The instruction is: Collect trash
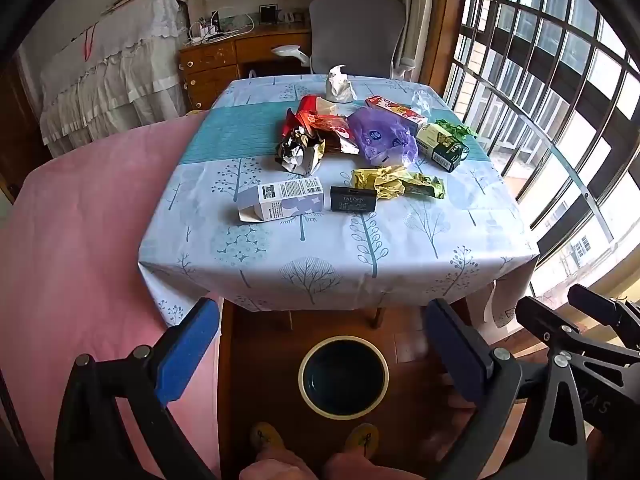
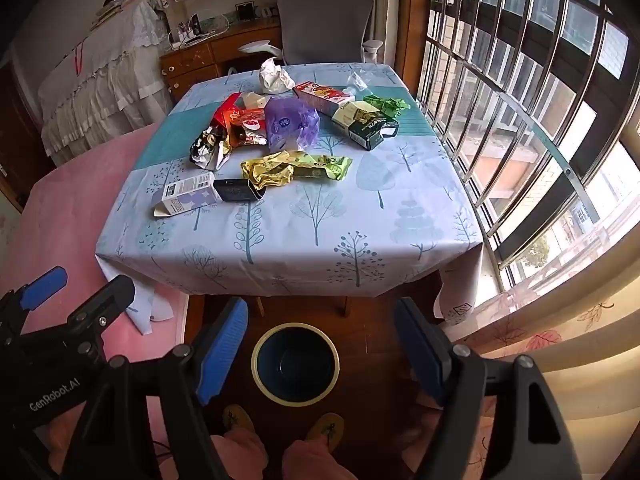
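Hovering side by side short of the tabletop (image 1: 340,264), the left tongs (image 1: 320,356) and right tongs (image 2: 320,344) both gape wide and hold nothing. Trash lies ahead and above them on the tabletop, well apart from both. Nearest the front edge is a white carton (image 1: 280,200), its long axis running left to right, with a black box (image 1: 353,199) just beside its right end and a yellow wrapper (image 1: 396,182) beyond that. The carton lies toward the left side, so the left tongs look nearer. On the floor below, between the tongs, stands the bin (image 1: 343,376), open and seemingly empty.
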`<state>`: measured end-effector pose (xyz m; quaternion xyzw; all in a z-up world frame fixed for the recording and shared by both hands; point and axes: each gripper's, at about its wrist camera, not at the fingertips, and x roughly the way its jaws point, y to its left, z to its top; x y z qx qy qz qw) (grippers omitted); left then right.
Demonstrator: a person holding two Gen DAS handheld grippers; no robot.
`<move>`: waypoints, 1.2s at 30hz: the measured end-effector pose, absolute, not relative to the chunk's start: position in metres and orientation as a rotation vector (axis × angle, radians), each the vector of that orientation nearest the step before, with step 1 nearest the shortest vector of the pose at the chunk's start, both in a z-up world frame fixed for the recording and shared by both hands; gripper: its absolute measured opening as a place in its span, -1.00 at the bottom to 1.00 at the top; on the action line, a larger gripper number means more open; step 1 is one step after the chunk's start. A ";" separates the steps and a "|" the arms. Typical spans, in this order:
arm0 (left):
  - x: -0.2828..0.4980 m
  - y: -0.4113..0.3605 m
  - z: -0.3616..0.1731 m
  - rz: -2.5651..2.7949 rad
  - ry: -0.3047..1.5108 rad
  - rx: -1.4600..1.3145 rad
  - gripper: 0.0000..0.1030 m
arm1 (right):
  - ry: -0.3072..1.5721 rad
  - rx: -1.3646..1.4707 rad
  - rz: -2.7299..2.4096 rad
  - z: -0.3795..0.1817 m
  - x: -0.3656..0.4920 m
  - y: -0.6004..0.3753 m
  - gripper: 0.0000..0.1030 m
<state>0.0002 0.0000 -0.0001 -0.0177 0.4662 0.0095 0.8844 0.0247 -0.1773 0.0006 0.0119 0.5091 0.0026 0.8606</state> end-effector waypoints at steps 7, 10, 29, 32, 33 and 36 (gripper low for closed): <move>0.000 0.000 0.000 0.012 0.967 -0.045 0.98 | 1.069 0.028 0.009 0.001 0.026 -0.180 0.49; 0.001 0.002 0.000 0.013 0.969 -0.048 0.98 | 1.064 0.027 0.007 -0.002 0.024 -0.178 0.49; -0.003 0.006 0.001 0.013 0.976 -0.057 0.98 | 1.050 0.018 0.022 -0.003 0.022 -0.180 0.49; -0.002 0.003 0.001 0.013 0.974 -0.059 0.97 | 1.052 0.024 0.024 -0.003 0.021 -0.180 0.49; -0.001 -0.002 -0.002 0.017 0.971 -0.064 0.97 | 1.053 0.025 0.026 -0.003 0.021 -0.180 0.49; -0.001 -0.002 -0.002 0.021 0.973 -0.061 0.97 | 1.054 0.024 0.034 -0.005 0.022 -0.180 0.49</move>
